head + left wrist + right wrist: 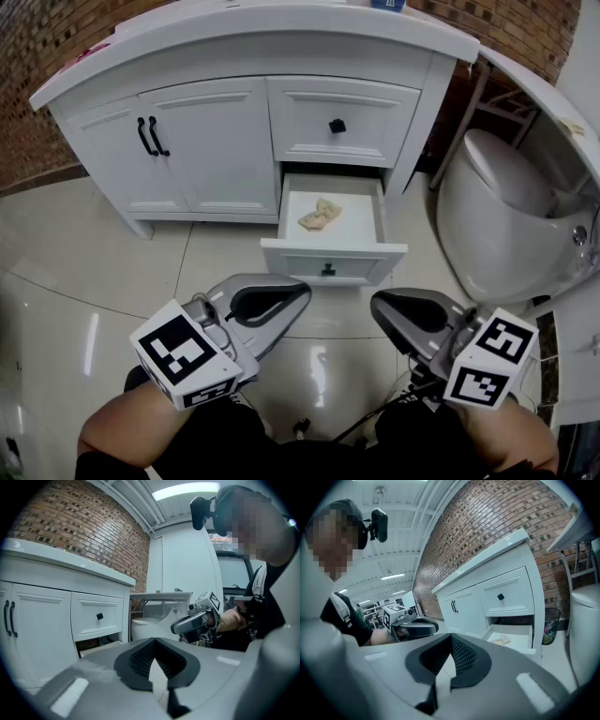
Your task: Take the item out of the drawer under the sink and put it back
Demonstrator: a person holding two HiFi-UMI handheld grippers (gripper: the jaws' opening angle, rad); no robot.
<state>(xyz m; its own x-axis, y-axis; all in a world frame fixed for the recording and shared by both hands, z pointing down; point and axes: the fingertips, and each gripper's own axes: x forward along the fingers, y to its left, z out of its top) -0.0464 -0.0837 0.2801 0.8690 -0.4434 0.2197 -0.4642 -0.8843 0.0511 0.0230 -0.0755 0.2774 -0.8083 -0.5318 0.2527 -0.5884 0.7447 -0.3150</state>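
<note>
Under the sink, the lower drawer (330, 255) of the white cabinet (197, 150) stands pulled open. A crumpled tan item (320, 216) lies on its bottom, slightly left of centre. The 2 tools hover over the tiled floor (84, 281) in front of the drawer, apart from it. The left hand-held gripper (298, 292) has its jaws together with nothing between them. The right hand-held gripper (377, 303) is likewise closed and empty. A toilet (506, 216) stands right of the cabinet.
</note>
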